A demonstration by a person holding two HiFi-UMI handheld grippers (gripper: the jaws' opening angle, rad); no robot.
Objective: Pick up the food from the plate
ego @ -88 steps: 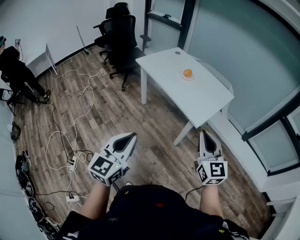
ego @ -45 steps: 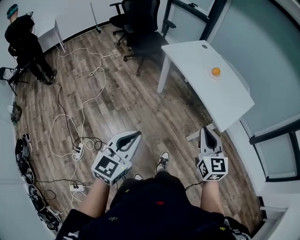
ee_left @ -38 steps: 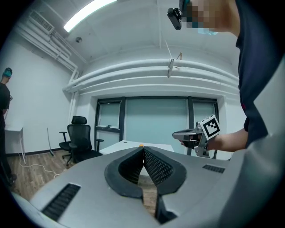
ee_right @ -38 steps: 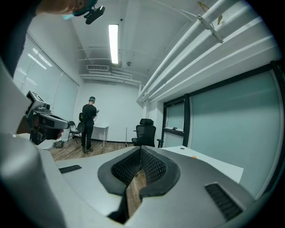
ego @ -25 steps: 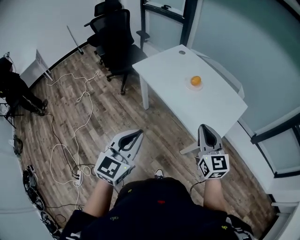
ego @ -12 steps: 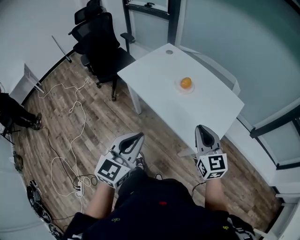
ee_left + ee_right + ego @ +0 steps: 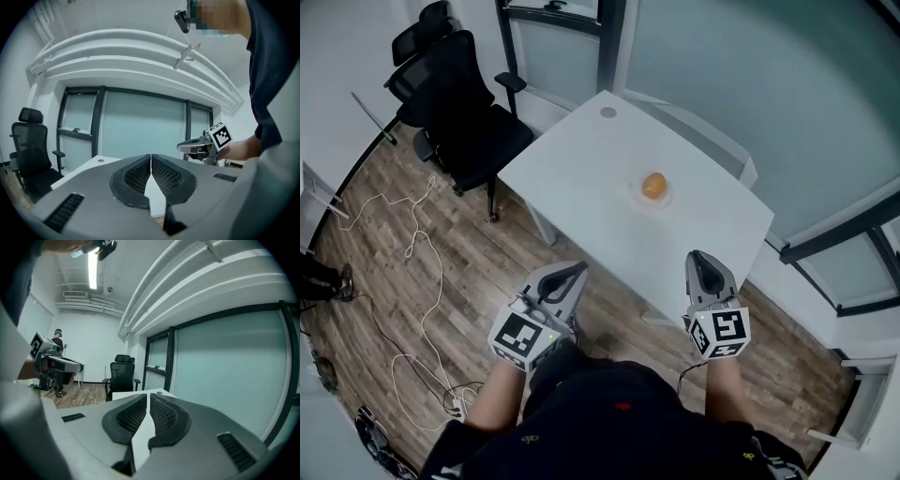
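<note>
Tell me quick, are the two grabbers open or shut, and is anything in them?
Left gripper: shut, holding nothing.
Right gripper: shut, holding nothing.

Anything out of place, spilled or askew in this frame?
Nothing stands out on the table: the orange food sits whole on its plate, nothing spilled. The only oddity is loose white cable sprawling over the wood floor beside the table.
</note>
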